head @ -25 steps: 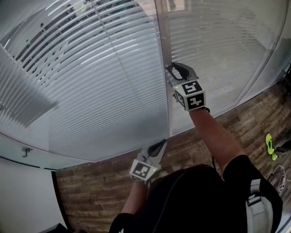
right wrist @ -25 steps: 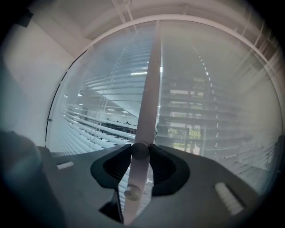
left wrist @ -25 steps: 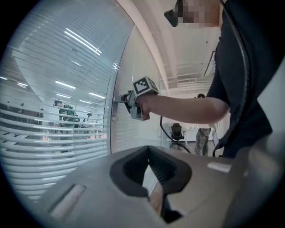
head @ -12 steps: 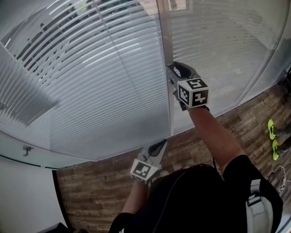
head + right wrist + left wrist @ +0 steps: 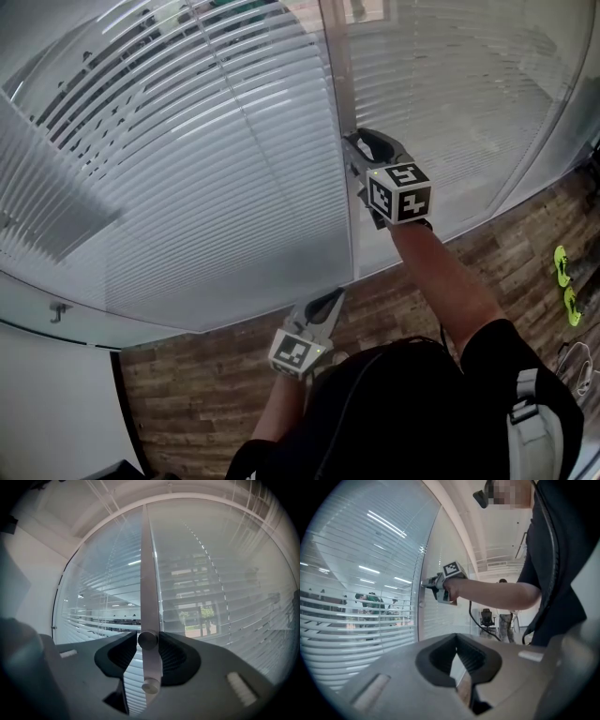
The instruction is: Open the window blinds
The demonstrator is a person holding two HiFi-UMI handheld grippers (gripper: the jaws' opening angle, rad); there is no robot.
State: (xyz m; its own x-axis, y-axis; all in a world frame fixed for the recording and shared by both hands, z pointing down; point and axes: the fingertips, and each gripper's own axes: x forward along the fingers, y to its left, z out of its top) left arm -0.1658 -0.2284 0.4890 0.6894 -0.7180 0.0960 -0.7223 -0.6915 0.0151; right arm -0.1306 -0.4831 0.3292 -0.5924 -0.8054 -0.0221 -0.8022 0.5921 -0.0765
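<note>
White slatted blinds (image 5: 206, 169) hang behind curved glass panes on either side of a grey upright frame post (image 5: 337, 84). Two round knobs sit on that post: an upper knob (image 5: 147, 640) and a lower knob (image 5: 151, 685). My right gripper (image 5: 356, 142) points level at the post and its pads touch the upper knob from both sides; from the left gripper view the right gripper (image 5: 425, 583) meets the post. My left gripper (image 5: 336, 294) hangs lower, near the floor edge of the glass, shut and holding nothing, its fingertips (image 5: 457, 637) meeting.
Brown wood-plank floor (image 5: 206, 384) runs along the foot of the glass. Yellow-green shoes (image 5: 562, 281) lie on the floor at the right. A small metal fitting (image 5: 58, 309) sits on the glass at the lower left. Through the slats I see people and an office.
The right gripper has rolled about its own axis on the knob; its marker cube shows a different face angle. The left gripper has not moved.
</note>
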